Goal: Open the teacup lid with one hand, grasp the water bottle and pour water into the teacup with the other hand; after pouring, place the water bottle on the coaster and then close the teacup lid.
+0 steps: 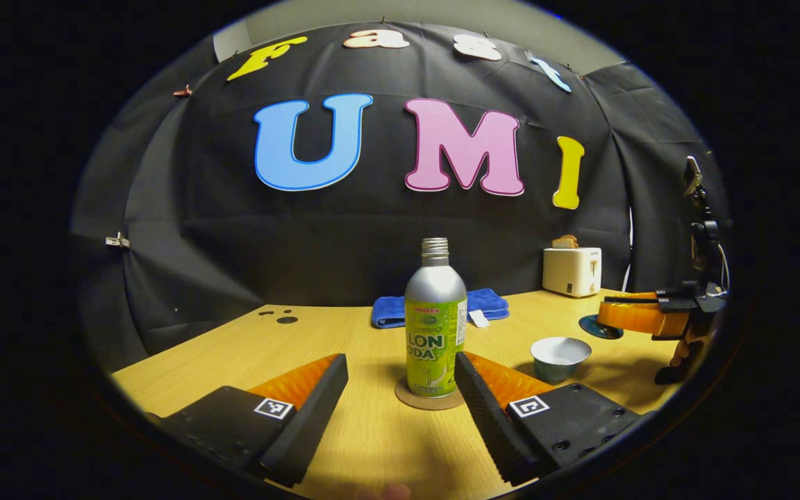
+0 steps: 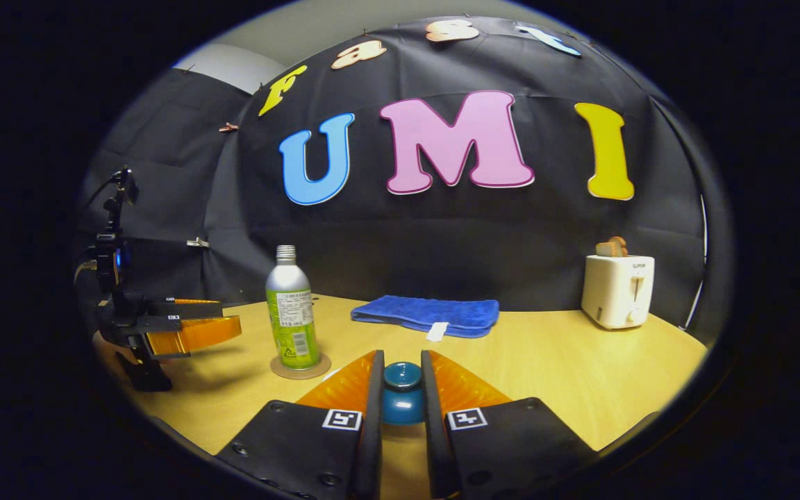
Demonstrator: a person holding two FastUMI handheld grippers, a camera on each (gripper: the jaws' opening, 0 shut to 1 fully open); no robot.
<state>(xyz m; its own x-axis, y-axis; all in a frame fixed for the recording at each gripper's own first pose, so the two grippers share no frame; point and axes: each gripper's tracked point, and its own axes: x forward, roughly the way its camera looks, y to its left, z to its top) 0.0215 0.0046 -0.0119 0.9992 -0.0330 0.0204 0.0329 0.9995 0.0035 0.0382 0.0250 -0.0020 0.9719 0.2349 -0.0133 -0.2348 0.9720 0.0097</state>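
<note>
The silver and green water bottle [image 1: 435, 326] stands upright on a round cork coaster [image 1: 430, 401], capless. My left gripper [image 1: 400, 362] is open, its fingers [image 1: 317, 389] on either side of the bottle and apart from it. The open teacup [image 1: 560, 356], pale inside, sits to the right. In the right gripper view my right gripper [image 2: 402, 361] is shut on the blue teacup lid [image 2: 402, 397], held above the table. The bottle [image 2: 291, 316], its coaster [image 2: 299, 367] and the left gripper [image 2: 226, 318] appear at the left there. The right gripper [image 1: 608, 314] with the lid [image 1: 598, 326] shows at far right.
A folded blue towel [image 2: 428, 314] lies at the back of the wooden table [image 2: 553, 375]. A white toaster [image 2: 619, 288] with toast in it stands at the back right. Black cloth walls close the booth behind.
</note>
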